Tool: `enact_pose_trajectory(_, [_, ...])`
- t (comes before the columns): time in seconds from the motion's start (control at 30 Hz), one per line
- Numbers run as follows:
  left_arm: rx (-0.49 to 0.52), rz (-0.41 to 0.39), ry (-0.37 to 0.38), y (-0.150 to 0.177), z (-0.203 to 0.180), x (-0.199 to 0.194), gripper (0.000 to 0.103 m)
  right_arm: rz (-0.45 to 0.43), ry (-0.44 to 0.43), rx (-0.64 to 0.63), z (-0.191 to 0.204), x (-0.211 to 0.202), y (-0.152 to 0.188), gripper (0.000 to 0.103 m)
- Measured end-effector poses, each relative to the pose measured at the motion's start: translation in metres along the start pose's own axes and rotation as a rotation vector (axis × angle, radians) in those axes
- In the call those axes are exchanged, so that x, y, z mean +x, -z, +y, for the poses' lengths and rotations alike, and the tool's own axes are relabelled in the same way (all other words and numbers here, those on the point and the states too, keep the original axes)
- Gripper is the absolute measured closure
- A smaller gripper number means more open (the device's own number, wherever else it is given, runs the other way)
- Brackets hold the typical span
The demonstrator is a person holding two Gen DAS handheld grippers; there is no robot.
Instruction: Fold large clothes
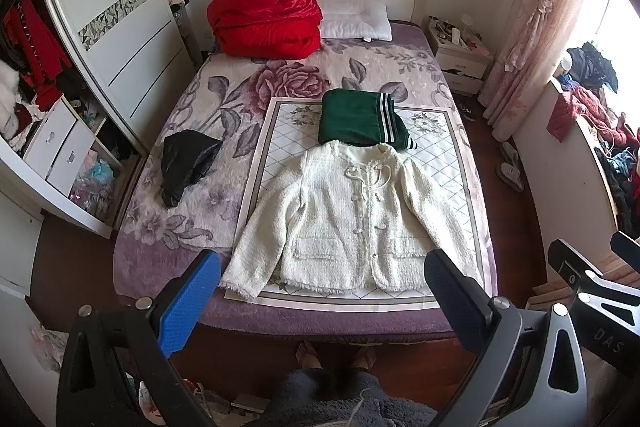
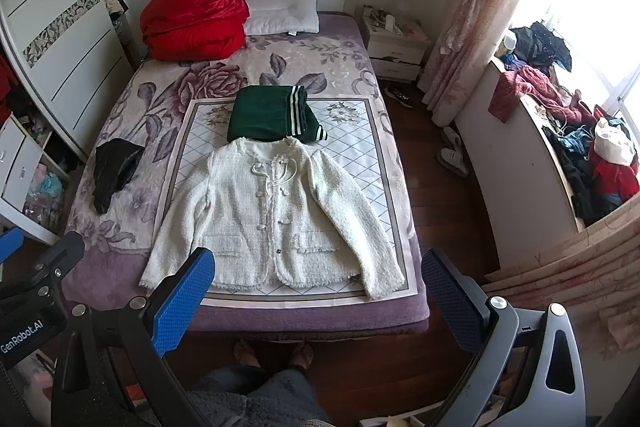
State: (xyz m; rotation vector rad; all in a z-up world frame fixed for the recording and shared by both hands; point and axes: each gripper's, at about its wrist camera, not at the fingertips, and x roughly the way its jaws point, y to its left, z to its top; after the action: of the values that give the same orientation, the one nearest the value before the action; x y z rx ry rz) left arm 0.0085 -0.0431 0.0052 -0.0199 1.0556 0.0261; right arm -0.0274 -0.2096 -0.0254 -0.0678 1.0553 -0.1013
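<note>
A cream fuzzy jacket point(image 1: 352, 215) lies spread flat, front up with sleeves out, on a white patterned mat point(image 1: 276, 131) at the foot of the bed; it also shows in the right wrist view point(image 2: 276, 219). A folded green garment with white stripes point(image 1: 360, 119) sits just behind its collar, and shows in the right wrist view too point(image 2: 272, 117). My left gripper point(image 1: 324, 279) is open and empty, held above the bed's foot edge, short of the jacket hem. My right gripper point(image 2: 320, 275) is open and empty, at the same height, beside the left.
A black garment point(image 1: 186, 163) lies on the bed's left side. A red quilt point(image 1: 266, 15) and white pillow point(image 1: 356, 21) are at the headboard. A wardrobe point(image 1: 104, 27) stands left, a nightstand point(image 1: 460, 55) and a cluttered window ledge point(image 2: 560, 131) right. The person's feet point(image 1: 336, 353) stand at the bed's foot.
</note>
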Motion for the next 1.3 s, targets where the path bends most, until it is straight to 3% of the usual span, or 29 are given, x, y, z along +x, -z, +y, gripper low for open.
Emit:
enact_pose_trajectory(0.07, [0.004,-0.001,0.000,-0.002,-0.004,0.001,0.000,0.000,-0.001,0.003,-0.005,0.001,0.007,0.000])
enact_pose_trajectory(0.13, [-0.002,0.002,0.001,-0.002,0.016,-0.005,0.000,-0.002,-0.001,0.005,-0.005,0.001,0.006,0.000])
enact_pose_trajectory(1.3, [0.010,-0.003,0.029,-0.019,0.016,-0.012,0.000,0.004,0.003,0.005,-0.012,-0.002,0.004,0.000])
